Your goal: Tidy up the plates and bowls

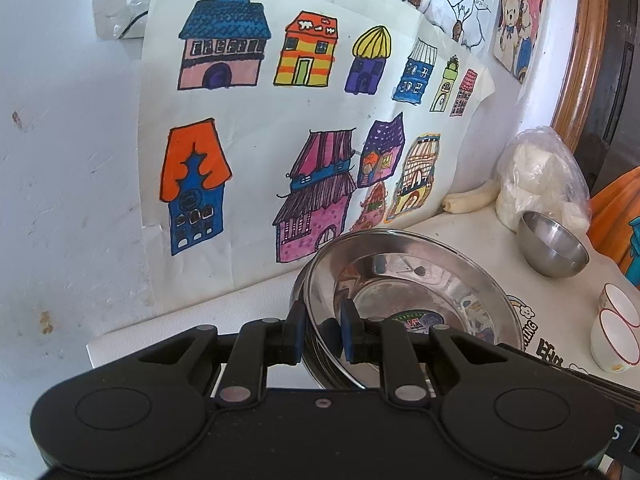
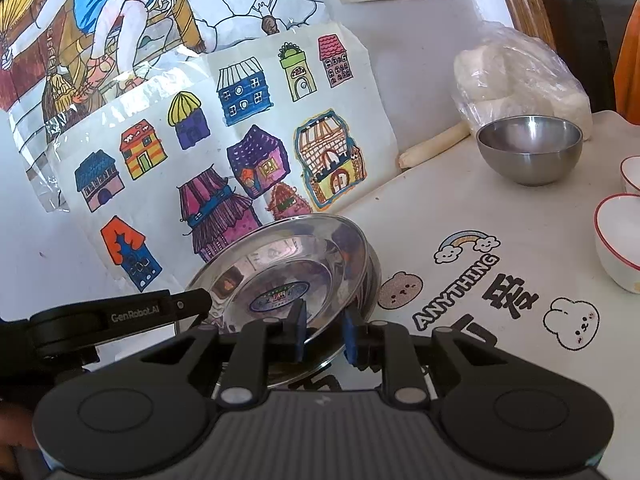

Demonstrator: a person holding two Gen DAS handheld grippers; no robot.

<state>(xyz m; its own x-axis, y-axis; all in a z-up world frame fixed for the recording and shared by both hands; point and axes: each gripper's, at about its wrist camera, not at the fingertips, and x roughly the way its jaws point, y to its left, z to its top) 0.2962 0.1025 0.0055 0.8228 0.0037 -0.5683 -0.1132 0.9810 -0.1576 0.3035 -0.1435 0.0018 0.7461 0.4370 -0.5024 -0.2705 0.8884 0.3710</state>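
I have both grippers on the same steel plate (image 2: 280, 276), which sits tilted on top of a second plate (image 2: 370, 276) nested just under it, directly ahead of my fingers. My left gripper (image 1: 322, 330) straddles the near-left rim with one pad (image 1: 298, 330) outside and one inside the dish; the jaws stand narrow and look clamped on the rim, though a sliver of gap on the inner side makes me unsure how firm that hold is. My right gripper (image 2: 324, 332) straddles the rim nearest to it the same way, jaws close together, pads apparently pinching the thin edge. From the right wrist view the left gripper's finger (image 2: 188, 304) comes in from my left onto the plate's far-left edge. Well ahead and to the right stands a small steel bowl (image 2: 528, 148), with two white red-rimmed bowls (image 2: 620, 240) further right, near the edge of the table (image 2: 460, 216). My worry is the polished rim: it is thin and slick, so an uneven lift could let it slide out of one pair of pads and clatter back. If the two hands pull at different rates the plate could twist. The lower plate may also drag along if the two are stuck together.
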